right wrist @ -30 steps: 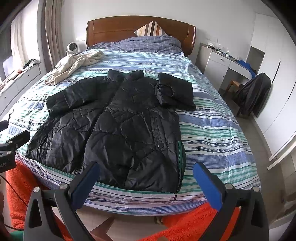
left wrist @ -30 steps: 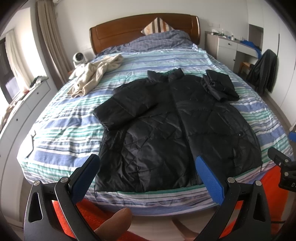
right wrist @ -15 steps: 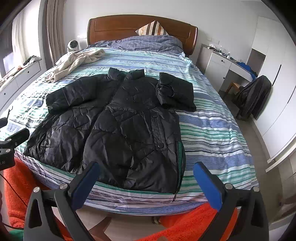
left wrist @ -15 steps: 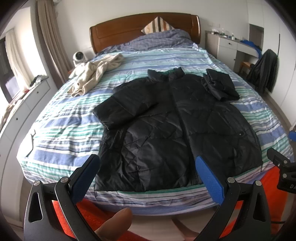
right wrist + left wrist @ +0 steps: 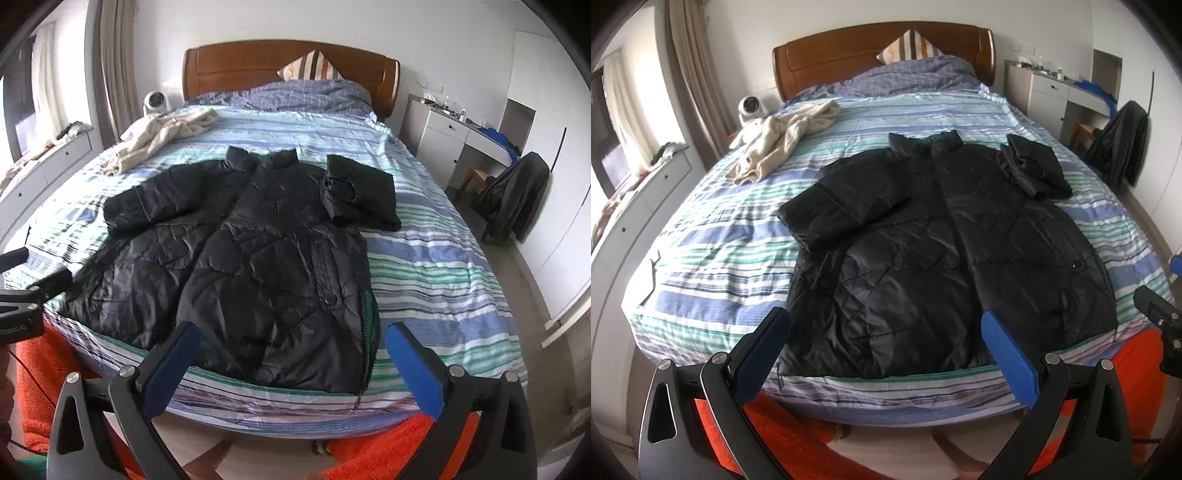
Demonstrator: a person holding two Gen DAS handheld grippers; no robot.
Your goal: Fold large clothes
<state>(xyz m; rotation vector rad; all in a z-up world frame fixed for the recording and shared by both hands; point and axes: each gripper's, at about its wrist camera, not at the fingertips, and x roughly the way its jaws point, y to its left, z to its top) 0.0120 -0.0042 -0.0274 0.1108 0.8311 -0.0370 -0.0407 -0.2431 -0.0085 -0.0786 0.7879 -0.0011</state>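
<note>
A large black quilted jacket [image 5: 942, 254] lies front-up on the striped bed [image 5: 731, 251], its collar toward the headboard and its hem at the near edge. It also shows in the right wrist view [image 5: 258, 258]. Its left sleeve [image 5: 842, 206] is folded in over the body. The right sleeve [image 5: 1034, 170] is bunched by the shoulder. My left gripper [image 5: 886, 343] is open and empty, held off the foot of the bed above the hem. My right gripper [image 5: 291, 354] is open and empty near the hem's right corner.
A beige garment [image 5: 783, 144] lies at the bed's far left. A wooden headboard [image 5: 849, 55] and pillows stand at the back. White drawers [image 5: 639, 206] run along the left. A desk and a chair with dark clothing [image 5: 513, 195] stand on the right. An orange rug [image 5: 369, 454] covers the floor.
Both grippers have shifted slightly; the right wrist view has moved a little back and up from the bed. The jacket has not moved. Both stay open.
</note>
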